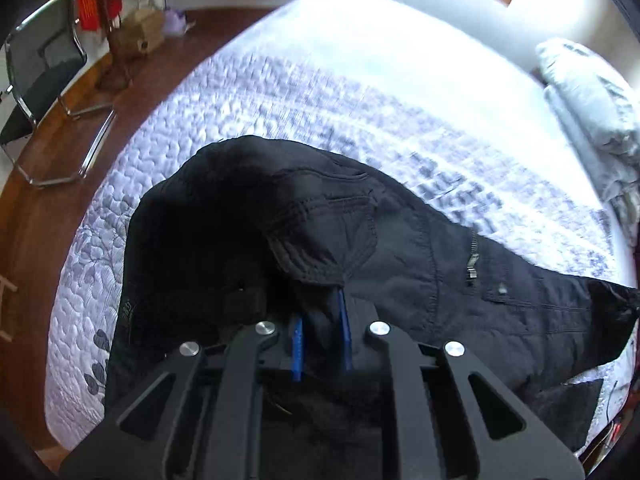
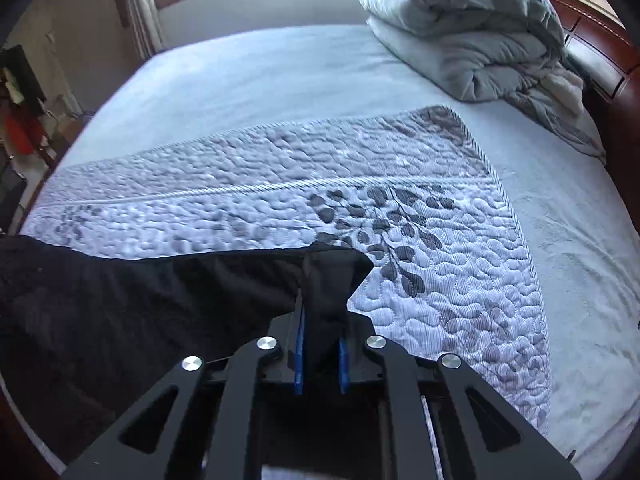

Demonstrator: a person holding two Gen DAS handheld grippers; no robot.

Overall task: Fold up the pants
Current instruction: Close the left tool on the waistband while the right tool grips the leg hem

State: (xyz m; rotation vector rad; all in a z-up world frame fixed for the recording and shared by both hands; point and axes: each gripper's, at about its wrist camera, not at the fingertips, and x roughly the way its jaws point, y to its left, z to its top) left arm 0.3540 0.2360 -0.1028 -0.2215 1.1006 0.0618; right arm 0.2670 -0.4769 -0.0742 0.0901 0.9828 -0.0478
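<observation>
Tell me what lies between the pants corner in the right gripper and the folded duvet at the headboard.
In the right wrist view, between the black pants and the grey duvet lie only the leaf-patterned quilt and bare pale sheet.

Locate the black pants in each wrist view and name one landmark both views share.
Left wrist: black pants fill the lower centre, pinched in the left gripper.
Right wrist: they run from the left edge to centre, pinched in the right gripper.
Shared landmark: the folded grey duvet.
</observation>
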